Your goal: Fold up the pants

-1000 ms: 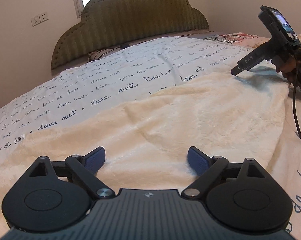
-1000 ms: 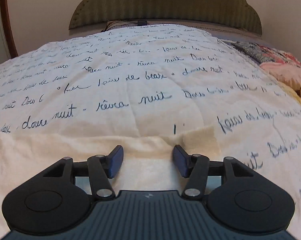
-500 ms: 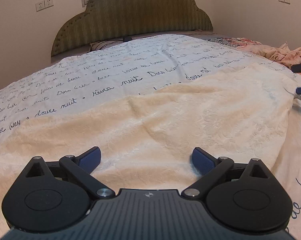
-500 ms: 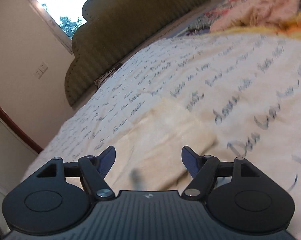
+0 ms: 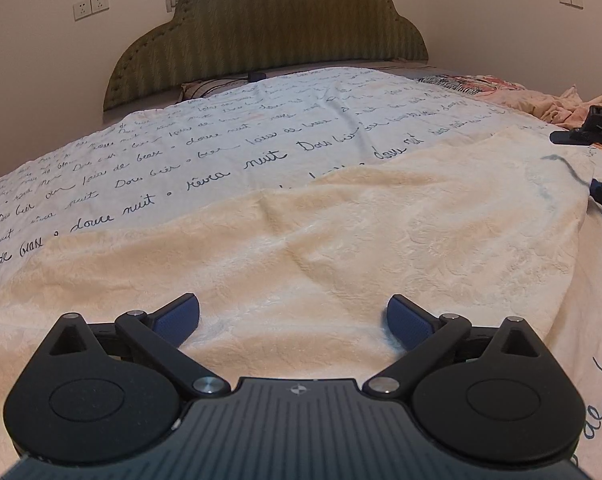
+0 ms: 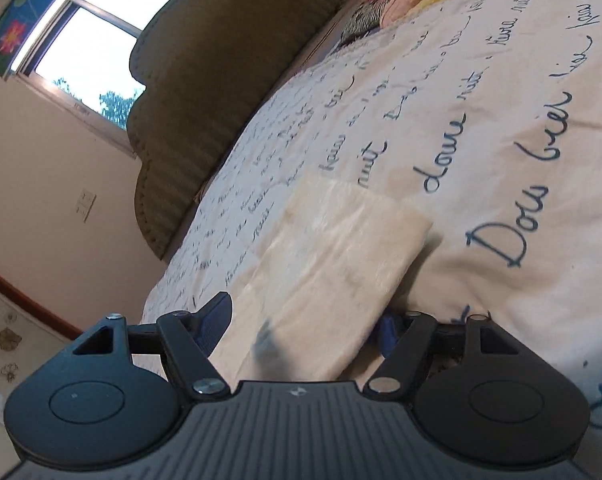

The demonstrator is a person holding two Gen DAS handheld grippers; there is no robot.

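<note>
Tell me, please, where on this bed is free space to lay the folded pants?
The white bedspread with blue handwriting lies bare between the cream textured pants and the green scalloped headboard. The right edge is crowded: crumpled pink clothes and the right gripper are there.

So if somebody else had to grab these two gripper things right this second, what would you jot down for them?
Left gripper: open, low over the near part of the cream pants, holding nothing.
Right gripper: open, rolled sideways, its fingers either side of the pants' end edge; not clamped.
Pants: spread across the script-printed bedspread, one shallow crease, pile of other clothes at the far right.
Done: pants laid out.
Left: probably close the right gripper on that edge, fold it across, and continue.
</note>
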